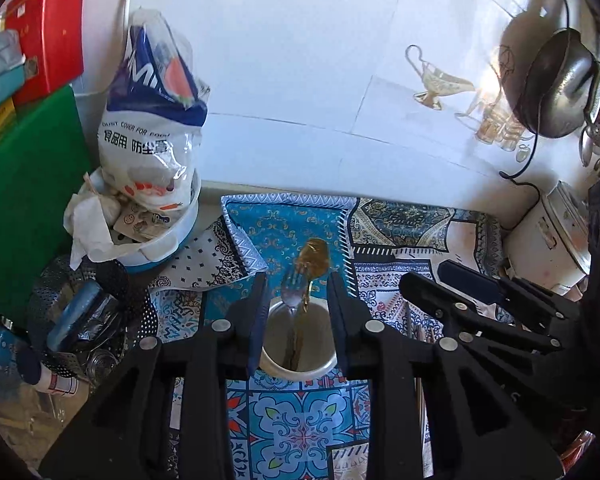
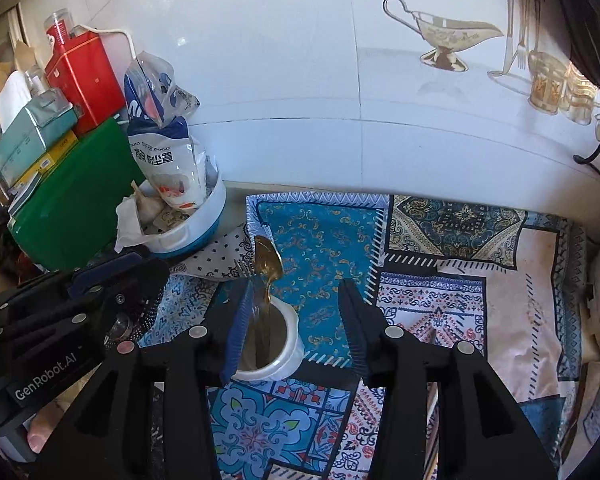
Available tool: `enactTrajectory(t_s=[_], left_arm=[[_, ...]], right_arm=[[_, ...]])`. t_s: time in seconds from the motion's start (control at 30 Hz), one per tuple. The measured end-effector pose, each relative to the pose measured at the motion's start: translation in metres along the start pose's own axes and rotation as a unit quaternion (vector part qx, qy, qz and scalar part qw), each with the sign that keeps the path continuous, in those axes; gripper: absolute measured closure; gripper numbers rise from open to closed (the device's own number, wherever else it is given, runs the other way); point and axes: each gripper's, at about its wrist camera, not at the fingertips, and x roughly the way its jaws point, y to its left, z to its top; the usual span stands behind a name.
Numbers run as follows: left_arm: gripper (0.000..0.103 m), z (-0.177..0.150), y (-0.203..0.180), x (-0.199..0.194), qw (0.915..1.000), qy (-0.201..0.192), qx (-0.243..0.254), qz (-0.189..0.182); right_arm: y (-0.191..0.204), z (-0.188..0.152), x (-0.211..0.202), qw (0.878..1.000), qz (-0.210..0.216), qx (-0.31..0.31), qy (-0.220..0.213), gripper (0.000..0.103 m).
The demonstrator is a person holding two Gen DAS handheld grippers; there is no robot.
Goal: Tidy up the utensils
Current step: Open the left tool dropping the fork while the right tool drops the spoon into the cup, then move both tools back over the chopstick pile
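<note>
Fingers (image 1: 258, 312) of left gripper (image 1: 298, 308): parted, straddling white cup (image 1: 324, 366), not gripping. Right gripper (image 2: 298, 316): wide, empty. Cup holds fork (image 1: 292, 286) and gold spoon (image 1: 314, 258), upright.

This is a home kitchen. A worktop covered with a blue, white and beige patterned cloth (image 2: 440, 280) runs along a white tiled wall (image 1: 300, 60) printed with a gold gravy boat and glasses. At the worktop's right edge a white rice cooker (image 1: 548, 236) stands under a dark metal pan (image 1: 556, 84) hanging on the wall. Toward the left edge sit a round white and blue tub (image 2: 192, 228) holding garlic and a plastic bag of food dust covers, a red tin box (image 2: 84, 76) and a perforated black metal basket (image 1: 88, 312). A white ceramic cup (image 2: 276, 344) near the middle holds a brass spoon (image 2: 266, 260) and a steel fork (image 1: 292, 292).
</note>
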Motion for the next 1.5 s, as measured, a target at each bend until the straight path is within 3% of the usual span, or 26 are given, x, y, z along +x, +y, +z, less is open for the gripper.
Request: enactTrajectory(t_s=[0.27, 0.73, 1.1, 1.33, 1.5], left_arm=[[0.067, -0.026, -0.034, -0.011, 0.9998, -0.002, 0.016, 0.006], [0.065, -0.092, -0.093, 0.027, 0.9968, 0.073, 0.033, -0.002], [0.065, -0.142, -0.135, 0.085, 0.9838, 0.165, 0.071, -0.007], [0.065, -0.169, -0.144, 0.119, 0.9726, 0.213, 0.091, -0.026], [0.083, -0.179, -0.147, 0.138, 0.9669, 0.232, 0.101, -0.033]], right_arm=[[-0.03, -0.026, -0.031, 1.0, -0.026, -0.013, -0.006, 0.06], [-0.101, -0.089, -0.041, 0.996, -0.068, 0.015, 0.047, 0.06], [-0.147, -0.147, -0.022, 0.987, -0.091, 0.05, 0.125, 0.06], [-0.16, -0.184, 0.003, 0.978, -0.065, 0.081, 0.178, 0.06], [-0.166, -0.198, 0.012, 0.974, -0.049, 0.105, 0.195, 0.069]])
